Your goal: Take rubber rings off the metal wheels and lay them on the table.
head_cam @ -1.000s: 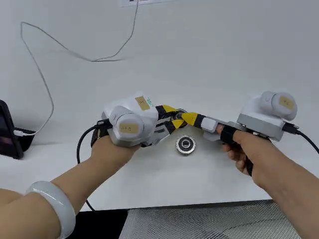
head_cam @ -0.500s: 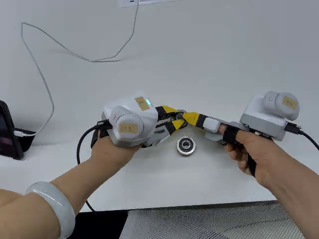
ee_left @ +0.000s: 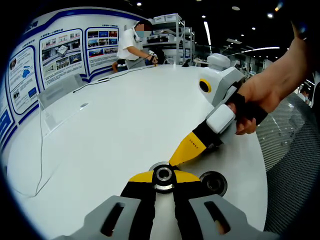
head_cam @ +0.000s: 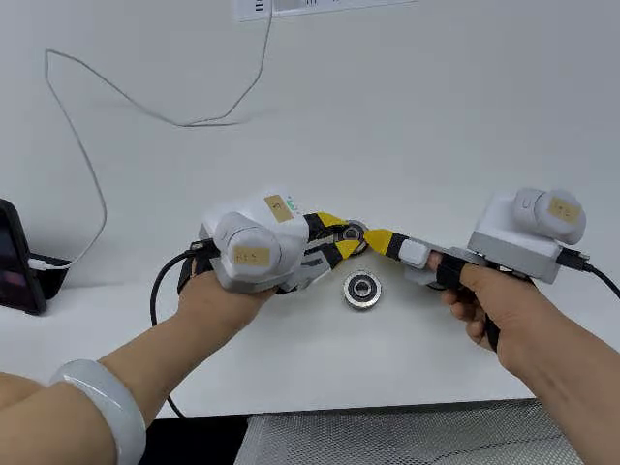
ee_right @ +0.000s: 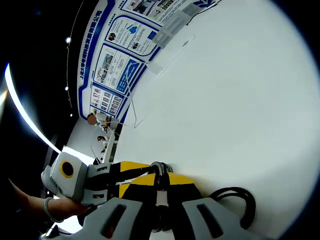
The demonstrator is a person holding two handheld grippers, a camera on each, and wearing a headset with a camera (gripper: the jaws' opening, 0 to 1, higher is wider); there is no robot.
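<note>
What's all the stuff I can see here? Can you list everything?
Held wheel: one, silver and black, between the gripper tips.
Lying wheel: one, silver and black, on the table below them.
Cable: one, grey, looping over the table's far left.
Device: one, black, at the left edge.
Table: one, white.
Posters: several, blue and white, on the wall.
Bracelet: one, white, on the left wrist.
Left gripper: one, white with yellow-black jaws, shut on the held wheel.
Right gripper: one, same colours, shut on that wheel's rim.
</note>
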